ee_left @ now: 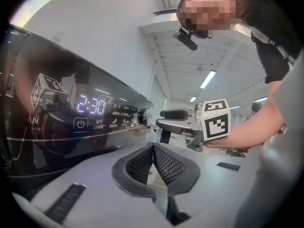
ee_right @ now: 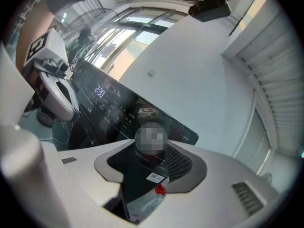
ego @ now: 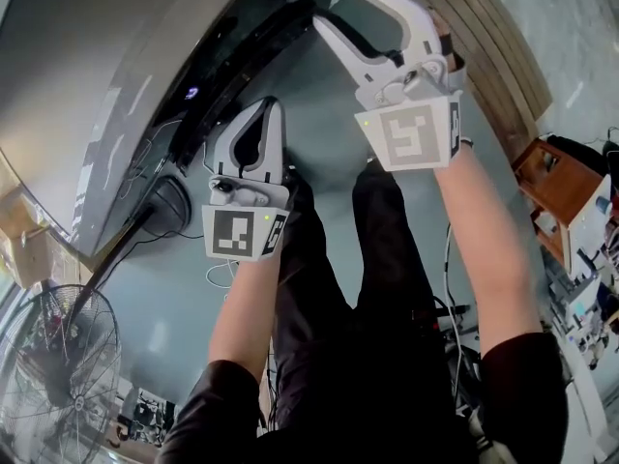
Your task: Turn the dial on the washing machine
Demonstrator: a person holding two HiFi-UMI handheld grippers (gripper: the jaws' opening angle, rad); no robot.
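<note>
Right gripper (ee_right: 152, 153) stands with jaws fairly wide around the dial (ee_left: 144, 116), near the right end of the glossy control panel (ee_left: 95, 132) of the washing machine (ego: 116, 85). If they close off-centre, the pads could slip round the dial without turning it. Left gripper (ee_left: 153, 152), jaws together and empty, hangs before the panel.

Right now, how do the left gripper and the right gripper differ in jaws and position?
The left gripper has its jaws together, empty; the right gripper has them apart, the dial at their tips. The left gripper hangs back from the control panel; the right gripper reaches up to it. Both face that panel.
</note>
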